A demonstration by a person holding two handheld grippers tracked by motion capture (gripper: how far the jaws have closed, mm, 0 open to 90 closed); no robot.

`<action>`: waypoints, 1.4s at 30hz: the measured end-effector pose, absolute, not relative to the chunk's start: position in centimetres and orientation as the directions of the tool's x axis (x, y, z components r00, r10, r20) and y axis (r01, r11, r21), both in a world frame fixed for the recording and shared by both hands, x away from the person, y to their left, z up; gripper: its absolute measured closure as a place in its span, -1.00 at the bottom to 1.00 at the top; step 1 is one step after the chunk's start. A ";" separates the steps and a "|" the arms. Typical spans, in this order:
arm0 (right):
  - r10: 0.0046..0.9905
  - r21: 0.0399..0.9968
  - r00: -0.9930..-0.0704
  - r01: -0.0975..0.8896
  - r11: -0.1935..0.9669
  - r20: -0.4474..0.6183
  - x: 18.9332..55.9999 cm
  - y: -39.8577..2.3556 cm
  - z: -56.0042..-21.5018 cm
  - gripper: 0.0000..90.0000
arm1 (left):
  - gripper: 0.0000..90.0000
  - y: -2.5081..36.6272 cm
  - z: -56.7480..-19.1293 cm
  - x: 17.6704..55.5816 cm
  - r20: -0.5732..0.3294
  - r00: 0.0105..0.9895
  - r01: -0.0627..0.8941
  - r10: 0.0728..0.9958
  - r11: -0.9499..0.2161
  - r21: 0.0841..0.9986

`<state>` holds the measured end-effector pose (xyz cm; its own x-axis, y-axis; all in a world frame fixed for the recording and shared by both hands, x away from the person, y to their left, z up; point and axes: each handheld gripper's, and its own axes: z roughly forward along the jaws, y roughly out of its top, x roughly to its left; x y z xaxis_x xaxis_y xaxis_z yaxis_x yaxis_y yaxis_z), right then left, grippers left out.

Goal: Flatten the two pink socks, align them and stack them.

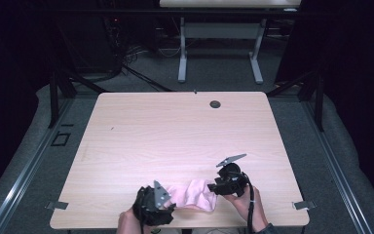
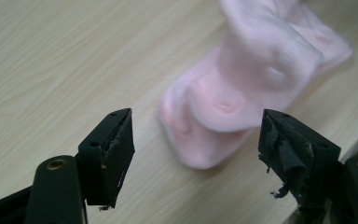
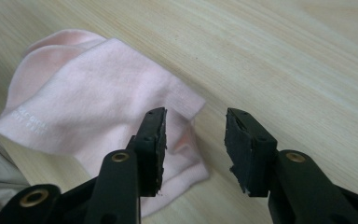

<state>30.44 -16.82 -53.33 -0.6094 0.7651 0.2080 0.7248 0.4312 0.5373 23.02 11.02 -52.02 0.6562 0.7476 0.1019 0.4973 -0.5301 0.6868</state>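
Note:
A pink sock lies bunched and folded on the wooden table, close to its front edge. My left gripper sits just left of the sock with its jaws open. In the left gripper view the sock rests on the wood just beyond the left gripper, untouched by the pads. My right gripper is at the sock's right end, jaws open. In the right gripper view the sock, with faint white lettering, spreads to the left, its edge under the right gripper; no pad presses it.
A dark round grommet sits near the table's far edge. Metal brackets stick out at the front corners. Another table's white legs stand on the floor behind. A person's hands hold both grippers at the front edge.

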 end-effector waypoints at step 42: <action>0.705 0.616 -0.709 0.567 0.547 0.026 27.4 -15.9 -53.8 0.89 | 0.98 10.0 -54.2 25.6 0.024 0.650 0.528 0.759 -0.475 0.704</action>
<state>27.39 -15.94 -53.81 -0.7090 0.7047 0.0261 0.5668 0.5475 0.6157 25.61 10.00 -54.23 0.6504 0.7592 0.0238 0.5282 -0.4745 0.7042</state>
